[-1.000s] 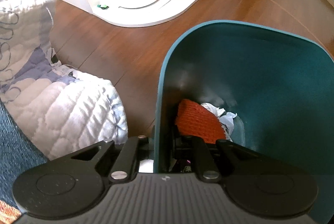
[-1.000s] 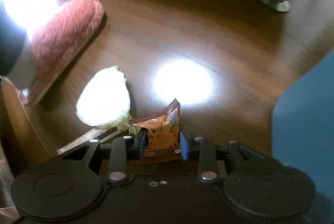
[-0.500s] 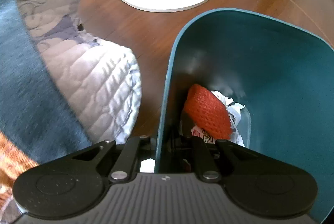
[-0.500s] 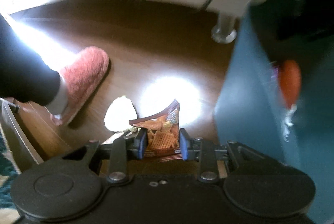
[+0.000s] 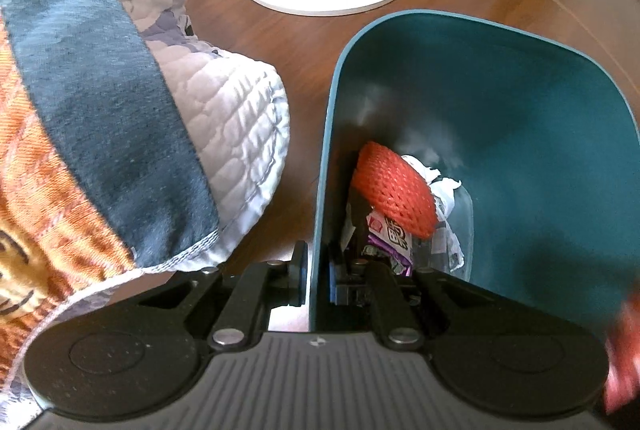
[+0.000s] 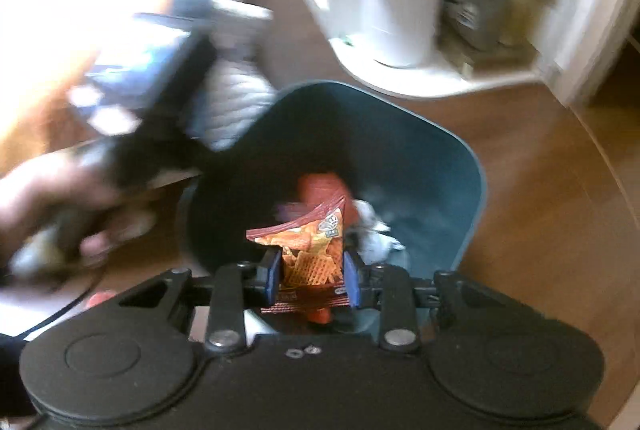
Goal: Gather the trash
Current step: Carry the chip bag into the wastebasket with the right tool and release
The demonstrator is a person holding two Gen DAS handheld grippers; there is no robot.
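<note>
R gripper is pinching the snack wrapper between its blue pads, wrapper standing upright w/ its top fanning fwd, hanging directly over the open mouth of the teal bin. L gripper is clamping the bin's near wall, one finger outside, one inside. Drop looks straight down onto the red net & paper scraps; R hand is the nearer one.

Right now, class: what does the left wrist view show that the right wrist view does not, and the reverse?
Only the left wrist view shows the left hand-held gripper clamped on the teal bin wall. Only the right wrist view shows the snack packet held in the right hand-held gripper. Both show the bin, its orange net and the white quilt.
</note>
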